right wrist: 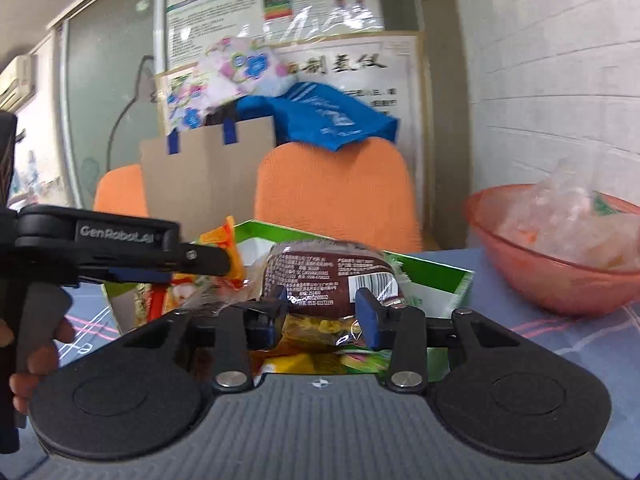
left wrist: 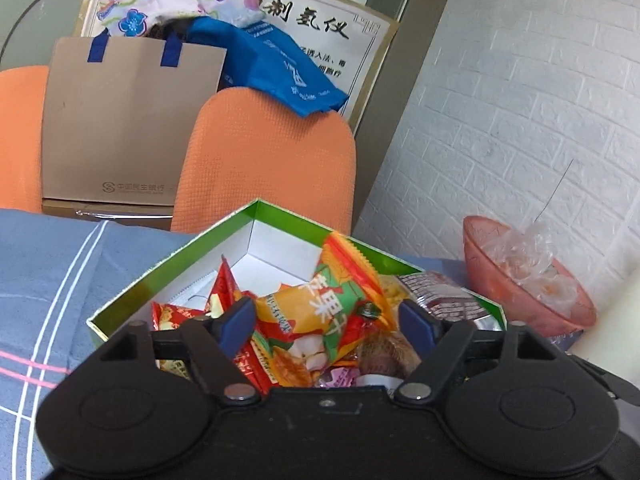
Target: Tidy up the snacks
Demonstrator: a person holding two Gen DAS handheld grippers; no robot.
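Both grippers hang over the green box [left wrist: 176, 258]: the left gripper [left wrist: 328, 320] spread wide above an orange packet [left wrist: 340, 304], pinching nothing; the right gripper [right wrist: 320, 312] partly parted, its pads beside a brown packet [right wrist: 320, 272] without pressing it. Most snacks seem boxed already; the pink bowl [left wrist: 516, 304] nearby probably awaits sorting.
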